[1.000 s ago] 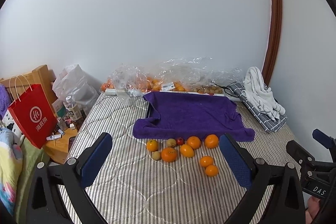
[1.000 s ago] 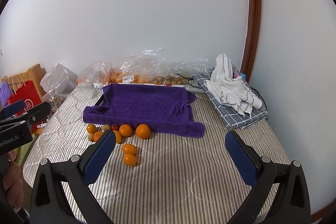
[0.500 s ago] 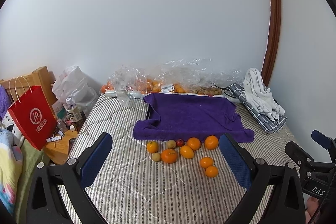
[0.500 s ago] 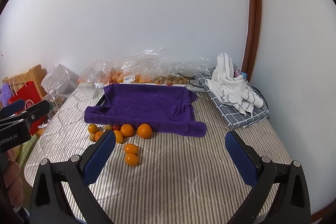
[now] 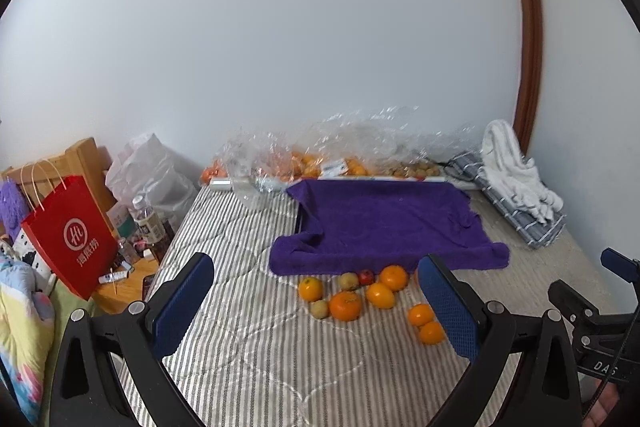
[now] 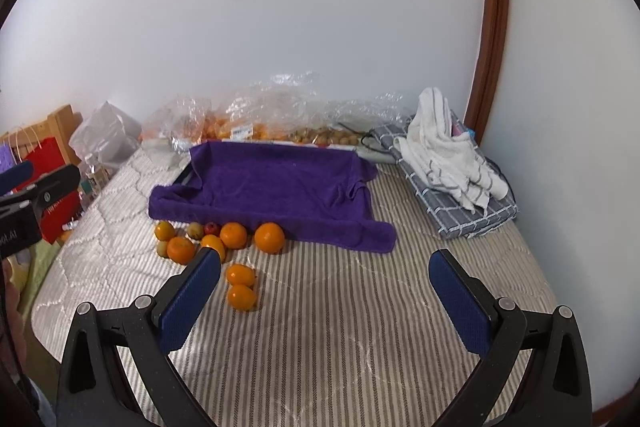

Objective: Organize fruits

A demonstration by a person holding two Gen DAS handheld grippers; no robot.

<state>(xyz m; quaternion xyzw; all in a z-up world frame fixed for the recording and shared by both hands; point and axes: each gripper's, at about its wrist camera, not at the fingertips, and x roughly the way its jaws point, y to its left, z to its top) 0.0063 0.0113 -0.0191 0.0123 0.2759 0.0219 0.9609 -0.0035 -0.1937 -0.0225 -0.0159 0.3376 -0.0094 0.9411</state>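
Several oranges (image 5: pixel 345 305) (image 6: pixel 269 237), two greenish-brown fruits (image 5: pixel 320 308) and one small red fruit (image 5: pixel 365 277) (image 6: pixel 211 228) lie loose on the striped mattress (image 5: pixel 248 347), just in front of a purple towel (image 5: pixel 384 223) (image 6: pixel 276 187) draped over a tray. Two more oranges (image 6: pixel 241 286) sit apart, nearer to me. My left gripper (image 5: pixel 320 303) is open, held above the mattress short of the fruit, empty. My right gripper (image 6: pixel 325 297) is open too, empty, with the fruit cluster to its left.
Clear plastic bags (image 5: pixel 352 151) holding more fruit line the wall behind the towel. A white towel (image 6: pixel 444 151) rests on a grey checked cloth at the right. A red paper bag (image 5: pixel 70 235), a bottle (image 5: pixel 146 223) and clutter stand left of the bed.
Both grippers have drifted slightly, so the fruit and towel sit a little higher and larger in view. Neither gripper has changed its opening and nothing on the bed has moved.
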